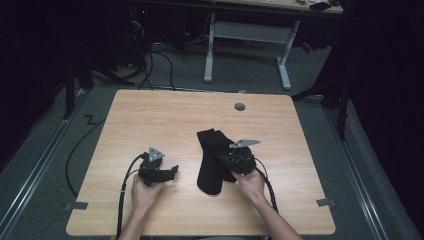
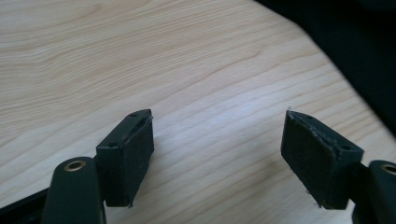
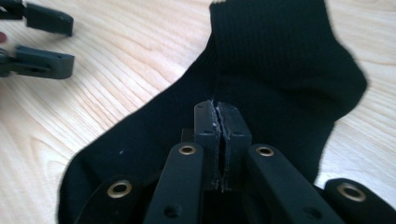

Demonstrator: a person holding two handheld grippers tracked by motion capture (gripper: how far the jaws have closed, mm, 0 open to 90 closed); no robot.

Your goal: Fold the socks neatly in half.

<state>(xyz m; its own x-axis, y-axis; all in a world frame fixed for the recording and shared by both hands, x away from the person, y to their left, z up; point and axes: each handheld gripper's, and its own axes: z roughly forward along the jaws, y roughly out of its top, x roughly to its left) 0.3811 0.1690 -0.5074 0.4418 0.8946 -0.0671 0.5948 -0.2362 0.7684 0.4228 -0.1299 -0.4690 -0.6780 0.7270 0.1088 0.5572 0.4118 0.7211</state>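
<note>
Black sock fabric (image 1: pixel 209 165) lies on the wooden table (image 1: pixel 165 115) right of centre, with what may be a second sock overlapping it. My right gripper (image 1: pixel 225 158) hovers just over its right side. In the right gripper view the jaws are shut (image 3: pixel 222 109), pads pressed together with nothing visible between them, above the ribbed sock (image 3: pixel 280 70). My left gripper (image 1: pixel 172 171) rests on bare wood to the left of the sock. Its jaws are open (image 2: pixel 219 119) and empty, with dark fabric (image 2: pixel 364 46) at the upper right. The left gripper (image 3: pixel 46 42) also shows in the right gripper view.
A round grey grommet (image 1: pixel 240 106) sits near the table's far edge. Grey tape marks (image 1: pixel 76 205) (image 1: pixel 325 202) lie at both near corners. Cables (image 1: pixel 80 150) trail over the floor at the left. A white-legged desk (image 1: pixel 245 35) stands beyond the table.
</note>
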